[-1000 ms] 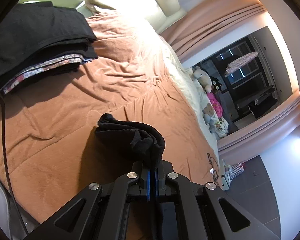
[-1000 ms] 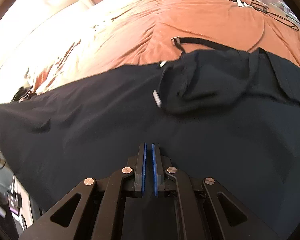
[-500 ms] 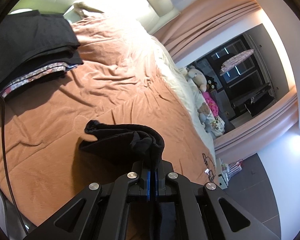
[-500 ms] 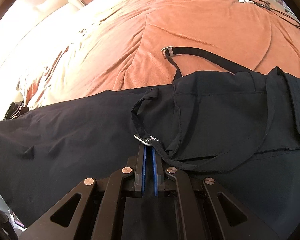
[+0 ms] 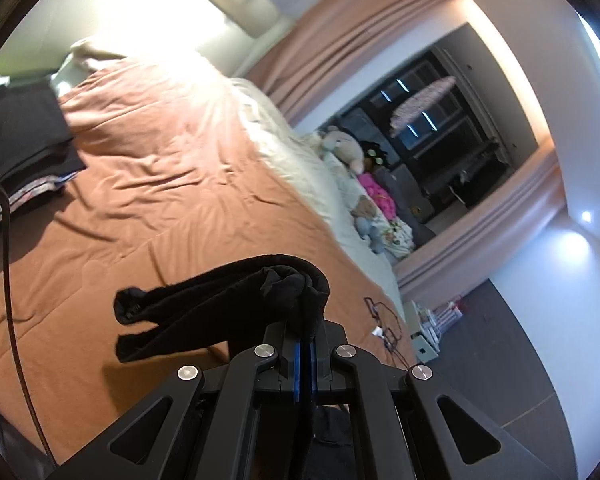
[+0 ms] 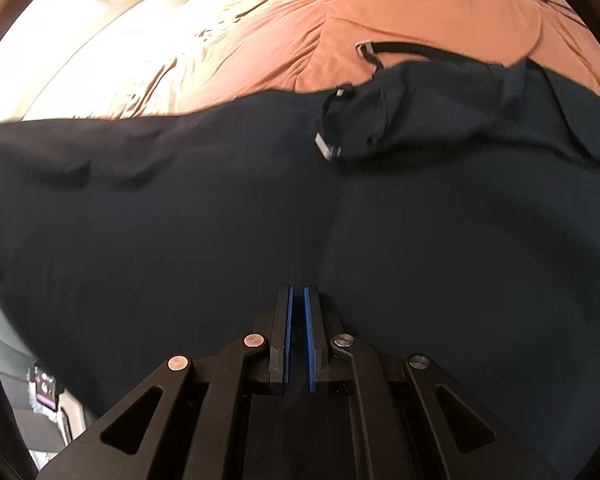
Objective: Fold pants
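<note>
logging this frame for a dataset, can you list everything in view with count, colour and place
pants: 1, black, spread over the bed, one end bunched in the left hand-held gripper
bedspread: 1, orange-brown, covering the bed
folded clothes: 1 stack, mostly black, far left of the bed
stuffed toys: several, beige, pink and blue, along the bed's far edge
curtains: pinkish, by the wall
left hand-held gripper: 1, black, shut on the pants
right hand-held gripper: 1, black, narrow gap, above the pants

My left gripper (image 5: 305, 354) is matte black, blue-padded inside, with four silver screws on triangular-cutout linkages; my right gripper (image 6: 297, 338) looks identical.
</note>
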